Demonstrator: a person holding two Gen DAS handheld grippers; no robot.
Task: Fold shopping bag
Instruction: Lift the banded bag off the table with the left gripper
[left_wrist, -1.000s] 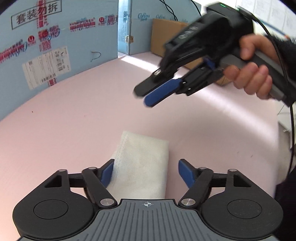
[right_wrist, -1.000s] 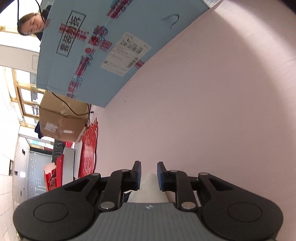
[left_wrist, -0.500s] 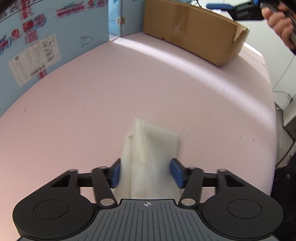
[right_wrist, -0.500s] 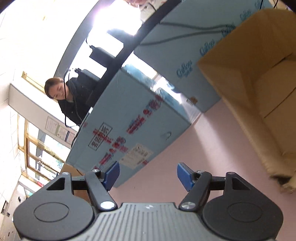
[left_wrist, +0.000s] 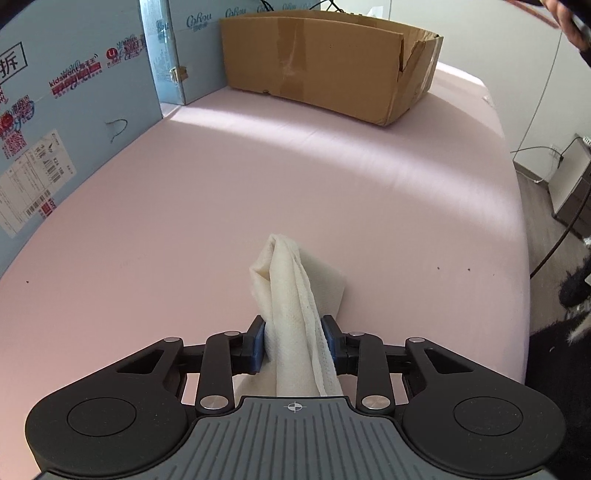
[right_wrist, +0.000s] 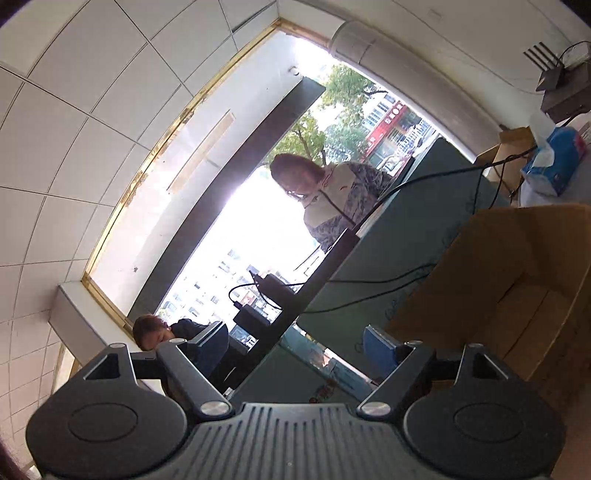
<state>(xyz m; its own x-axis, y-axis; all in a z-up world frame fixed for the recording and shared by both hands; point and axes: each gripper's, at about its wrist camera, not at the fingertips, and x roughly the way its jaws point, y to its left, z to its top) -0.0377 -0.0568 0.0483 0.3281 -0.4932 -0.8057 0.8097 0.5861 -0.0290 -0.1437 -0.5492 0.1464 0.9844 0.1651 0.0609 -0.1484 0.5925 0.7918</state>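
The white folded shopping bag (left_wrist: 291, 295) lies near the front of the pink table (left_wrist: 258, 184), bunched into a raised ridge. My left gripper (left_wrist: 293, 338) points down at it and its jaws are closing. Both blue pads press the bag's near end from either side. My right gripper (right_wrist: 295, 343) is lifted well off the table and points level toward a window; its jaws are opening with nothing between them. Only a dark blur of the right hand (left_wrist: 570, 26) shows in the left wrist view's top right corner.
An open cardboard box (left_wrist: 325, 59) stands at the table's far end, with blue printed panels (left_wrist: 74, 110) along the left side. The table's right edge (left_wrist: 517, 258) drops to the floor. In the right wrist view the box (right_wrist: 517, 295) is close, with two people beyond.
The left jaws closed in on the bag and squeezed it from flat into a ridge. The right gripper drew away from the bag, rose, opened, and swung to face the window.
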